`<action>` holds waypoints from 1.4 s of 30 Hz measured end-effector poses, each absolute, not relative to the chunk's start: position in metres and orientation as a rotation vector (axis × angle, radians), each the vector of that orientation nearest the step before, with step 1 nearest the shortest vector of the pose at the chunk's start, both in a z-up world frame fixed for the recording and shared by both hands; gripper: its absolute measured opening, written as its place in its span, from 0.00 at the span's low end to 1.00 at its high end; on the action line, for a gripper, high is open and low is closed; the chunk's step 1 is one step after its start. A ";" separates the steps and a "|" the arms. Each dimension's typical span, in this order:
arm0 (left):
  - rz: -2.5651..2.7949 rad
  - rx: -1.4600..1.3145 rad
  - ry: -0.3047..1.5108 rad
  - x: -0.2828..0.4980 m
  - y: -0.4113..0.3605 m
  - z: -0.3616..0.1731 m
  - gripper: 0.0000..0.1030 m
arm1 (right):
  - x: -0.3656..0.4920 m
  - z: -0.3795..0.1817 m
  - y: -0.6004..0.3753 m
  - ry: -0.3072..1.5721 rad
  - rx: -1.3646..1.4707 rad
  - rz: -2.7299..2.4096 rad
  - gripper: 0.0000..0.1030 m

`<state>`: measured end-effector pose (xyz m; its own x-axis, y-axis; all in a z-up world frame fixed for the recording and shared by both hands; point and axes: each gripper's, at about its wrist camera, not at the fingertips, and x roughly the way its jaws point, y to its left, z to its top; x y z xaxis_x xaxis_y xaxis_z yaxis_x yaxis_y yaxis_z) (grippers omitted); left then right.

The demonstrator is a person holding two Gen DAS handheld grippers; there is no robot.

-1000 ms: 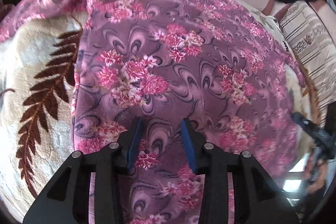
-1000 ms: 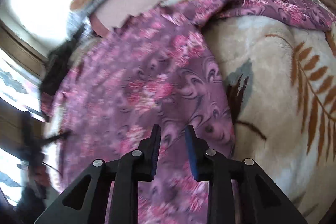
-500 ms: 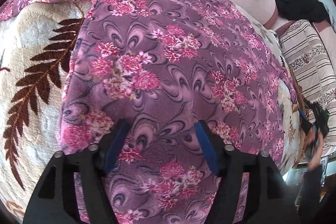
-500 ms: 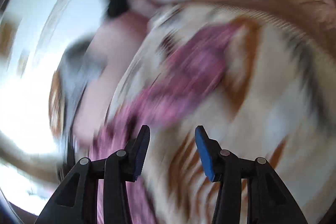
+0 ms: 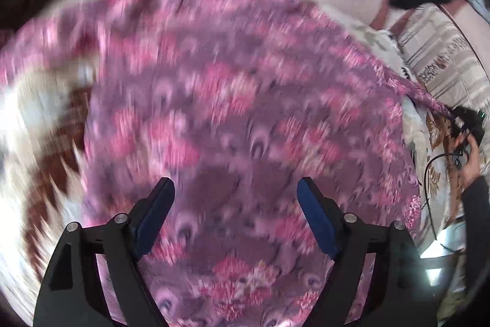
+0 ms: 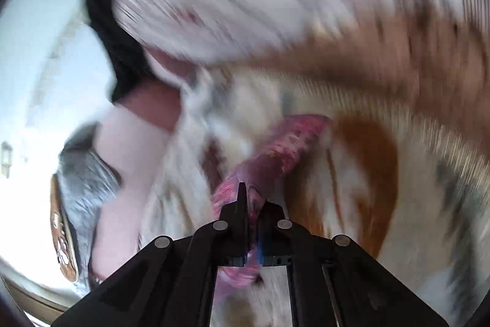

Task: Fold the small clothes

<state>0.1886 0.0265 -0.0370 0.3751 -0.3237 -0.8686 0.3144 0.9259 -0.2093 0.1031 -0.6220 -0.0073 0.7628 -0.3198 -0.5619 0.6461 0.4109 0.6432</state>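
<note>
1. Lying spread out on the leaf blanket (image 5: 36,124) is the pink flowered cloth (image 5: 245,112), and it covers most of the blanket's middle.
2. The left tongs (image 5: 235,192) hang over the near part of the cloth. Their jaws are opening wide and nothing is between them.
3. The right tongs (image 6: 252,201) are clenched on a thin corner of the cloth, at the cloth's far right edge. In the left view that corner looks pulled tight toward the person's hand (image 5: 468,155).
4. The corner could slip out, I think, because only a small bit of cloth sits between the jaws.
5. A hard pull could drag the whole cloth sideways and bunch it up, since the left tongs pin nothing down.
6. The soft blanket under the cloth could get pinched too if the left tongs bite deep.
7. The pictures are blurry, so I cannot tell how flat the cloth lies.
</note>
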 end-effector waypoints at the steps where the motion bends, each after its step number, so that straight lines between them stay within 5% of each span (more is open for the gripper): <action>1: -0.407 0.016 1.079 0.191 0.023 -0.030 0.80 | 0.100 0.000 -0.626 0.361 0.930 -0.663 0.03; 7: -0.387 -0.038 1.132 0.234 0.014 -0.044 0.80 | 0.110 -0.052 -0.650 0.609 0.985 -0.746 0.09; 10: -0.371 -0.111 1.235 0.249 0.019 -0.070 0.80 | 0.091 -0.066 -0.653 0.489 1.132 -0.718 0.12; 12: -0.375 -0.149 1.223 0.250 0.024 -0.073 0.80 | 0.086 -0.071 -0.660 0.451 1.195 -0.683 0.22; 16: -0.394 -0.165 1.223 0.249 0.026 -0.074 0.81 | 0.099 -0.044 -0.654 0.485 1.004 -0.701 0.04; 27: -0.421 -0.213 1.218 0.249 0.030 -0.073 0.84 | 0.174 0.030 -0.542 0.520 0.710 -0.361 0.03; 42: -0.559 -0.508 1.289 0.254 0.069 -0.077 0.84 | 0.299 0.005 -0.295 0.760 0.519 0.022 0.03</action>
